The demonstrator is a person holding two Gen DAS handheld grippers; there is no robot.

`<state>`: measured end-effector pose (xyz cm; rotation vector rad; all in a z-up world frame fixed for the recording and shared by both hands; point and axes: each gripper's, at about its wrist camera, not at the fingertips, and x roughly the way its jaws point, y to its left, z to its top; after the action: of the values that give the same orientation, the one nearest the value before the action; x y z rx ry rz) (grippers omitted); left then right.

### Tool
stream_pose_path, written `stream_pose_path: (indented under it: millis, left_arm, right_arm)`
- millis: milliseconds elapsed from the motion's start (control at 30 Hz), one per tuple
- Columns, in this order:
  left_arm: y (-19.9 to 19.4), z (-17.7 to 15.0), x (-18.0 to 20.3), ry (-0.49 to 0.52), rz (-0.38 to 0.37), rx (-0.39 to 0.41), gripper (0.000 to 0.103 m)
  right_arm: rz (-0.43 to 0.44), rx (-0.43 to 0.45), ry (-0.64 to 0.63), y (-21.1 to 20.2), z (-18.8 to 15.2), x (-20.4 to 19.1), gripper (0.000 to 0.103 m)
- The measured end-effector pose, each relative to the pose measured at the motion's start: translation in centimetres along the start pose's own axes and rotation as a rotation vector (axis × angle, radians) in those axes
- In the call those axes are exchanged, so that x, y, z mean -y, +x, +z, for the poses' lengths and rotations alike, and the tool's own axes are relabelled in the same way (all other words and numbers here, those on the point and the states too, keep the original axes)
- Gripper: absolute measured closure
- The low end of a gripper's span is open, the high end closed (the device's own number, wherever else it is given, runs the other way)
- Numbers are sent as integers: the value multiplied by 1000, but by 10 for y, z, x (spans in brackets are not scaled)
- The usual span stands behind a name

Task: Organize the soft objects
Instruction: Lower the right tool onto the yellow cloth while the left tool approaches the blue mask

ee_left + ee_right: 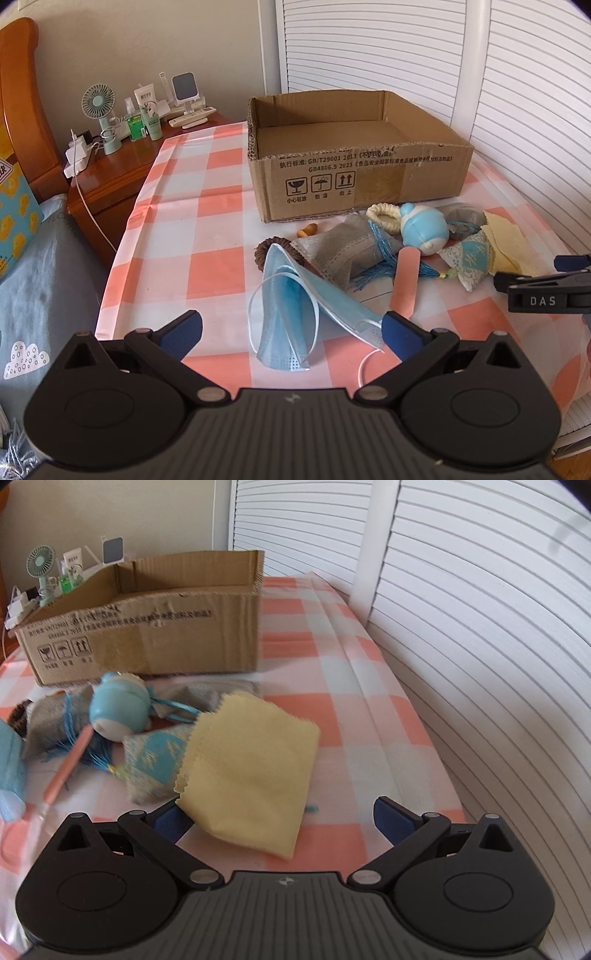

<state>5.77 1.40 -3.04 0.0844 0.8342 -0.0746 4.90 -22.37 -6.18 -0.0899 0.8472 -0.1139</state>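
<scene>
An open cardboard box (354,173) stands on the checked tablecloth; it also shows in the right wrist view (147,635). In front of it lie soft objects: a blue face mask (295,306), grey sachets (340,247), a blue round toy (424,229), a pink strip (406,280), a patterned sachet (469,258) and a yellow cloth (251,771). My left gripper (291,332) is open, its fingers on either side of the mask's near end. My right gripper (284,818) is open around the yellow cloth's near edge; it also shows at the right edge of the left wrist view (539,291).
A wooden nightstand (122,166) at the left holds a small fan (99,110), bottles and a charger. White louvred doors (480,627) stand behind and to the right of the table. A bed with grey bedding (37,277) is at the left.
</scene>
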Motion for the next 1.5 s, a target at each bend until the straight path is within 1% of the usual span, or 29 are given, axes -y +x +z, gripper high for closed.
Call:
stream_pose_path:
  millis: [67,133,200,367,467,533,633,733,833,967,1067,1200,1267,1500]
  left_arm:
    - [-1,0,1,11,-2,5,1]
    - [-1,1,-1,15,-22,12,1]
    - [1,2,-3,13,-43,17,1]
    - [10,12,-3,17,-59,35,1]
    - [23,18,-1,21,-50,51,1]
    - [38,20,1,20,-32,27,1]
    - [50,13,0,21,-12,-20,0]
    - [49,1,-7,29,-11,-35,0]
    - [51,-8,-17,38,7,-57,0]
    - [55,-12,-34,-46,-62,-88,0]
    - [55,-14,-38,-59,-59,-78,0]
    - [51,-23,-36,-57,-59,-28,0]
    - [49,-24,-35,-61,-55,-21,0]
    - [51,-19,-24,-4,-83,-4,0]
  right_arm:
    - [33,4,19,-1,-4,7,0]
    - [45,3,24,-1,-6,10,0]
    - [44,13,14,-2,-8,9,0]
    - [43,45,27,-5,-14,7,0]
    - [41,56,29,-6,-16,8,0]
    - [43,55,28,-6,-16,8,0]
    - [50,57,23,-7,-17,9,0]
    - [56,57,20,-7,-17,9,0]
    - [59,60,19,-7,-18,9,0]
    - [60,65,18,-7,-19,9,0]
    - [60,75,18,-7,-20,10,0]
    - [62,89,15,-9,-23,10,0]
    - [68,95,12,-9,-23,10,0]
    - [66,101,11,-9,-23,10,0]
